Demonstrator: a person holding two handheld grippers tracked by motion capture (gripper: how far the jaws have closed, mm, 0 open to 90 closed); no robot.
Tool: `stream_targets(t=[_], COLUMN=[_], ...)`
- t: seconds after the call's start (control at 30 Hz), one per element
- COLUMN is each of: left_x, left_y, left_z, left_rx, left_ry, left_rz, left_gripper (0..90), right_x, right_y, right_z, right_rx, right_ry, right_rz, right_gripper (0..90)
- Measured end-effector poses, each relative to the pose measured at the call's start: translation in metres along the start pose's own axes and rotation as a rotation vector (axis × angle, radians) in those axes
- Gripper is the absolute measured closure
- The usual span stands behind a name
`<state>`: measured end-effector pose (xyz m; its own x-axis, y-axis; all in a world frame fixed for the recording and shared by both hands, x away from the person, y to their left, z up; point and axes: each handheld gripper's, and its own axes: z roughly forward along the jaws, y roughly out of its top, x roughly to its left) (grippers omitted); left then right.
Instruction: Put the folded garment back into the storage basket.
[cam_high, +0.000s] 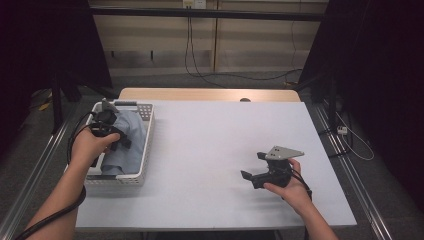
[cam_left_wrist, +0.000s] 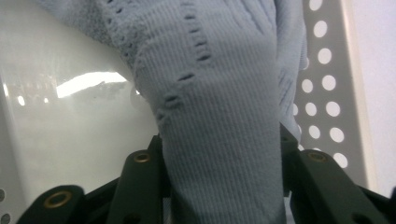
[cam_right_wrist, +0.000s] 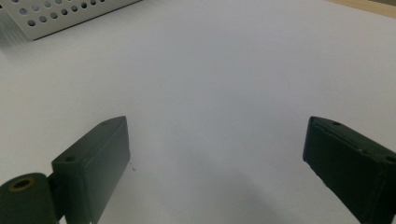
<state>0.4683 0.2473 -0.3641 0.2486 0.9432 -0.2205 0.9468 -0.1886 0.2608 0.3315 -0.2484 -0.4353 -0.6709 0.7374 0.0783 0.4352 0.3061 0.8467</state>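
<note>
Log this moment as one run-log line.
left gripper: shut on cloth | cloth: in basket | right gripper: open, over table

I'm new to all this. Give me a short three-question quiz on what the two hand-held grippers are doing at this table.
1. True or false: the left gripper has pale blue knitted cloth between its jaws.
2. The cloth lies in: A) a white perforated plastic basket; B) a wooden bowl; C) a metal bucket.
3. What does the right gripper hold over the pale grey table?

Key: 1 true. 2 A. 3 Nothing; its jaws stand wide apart, with bare tabletop between them.
</note>
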Motion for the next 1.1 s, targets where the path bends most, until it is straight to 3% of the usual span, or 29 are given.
stream_targets(t=[0.3, 0.83, 1.1], left_x=[0.000, 0.002, -0.006], left_y=[0.005, 0.017, 0.026], left_z=[-0.010, -0.037, -0.052], left_rx=[-0.039, -0.083, -0.133], left_ry=[0.003, 0.020, 0.029], left_rz=[-0.005, -0.013, 0.023], left_gripper=[46.8, 37.0, 35.1], right_x=[0.000, 0.000, 0.000], right_y=[0.000, 0.000, 0.000], right_z=[0.000, 0.000, 0.000], right_rx=[-0.001, 0.000, -0.002], right_ry=[0.000, 0.001, 0.002], right_rz=[0.000, -0.003, -0.003], right_gripper=[7.3, 7.3, 7.3])
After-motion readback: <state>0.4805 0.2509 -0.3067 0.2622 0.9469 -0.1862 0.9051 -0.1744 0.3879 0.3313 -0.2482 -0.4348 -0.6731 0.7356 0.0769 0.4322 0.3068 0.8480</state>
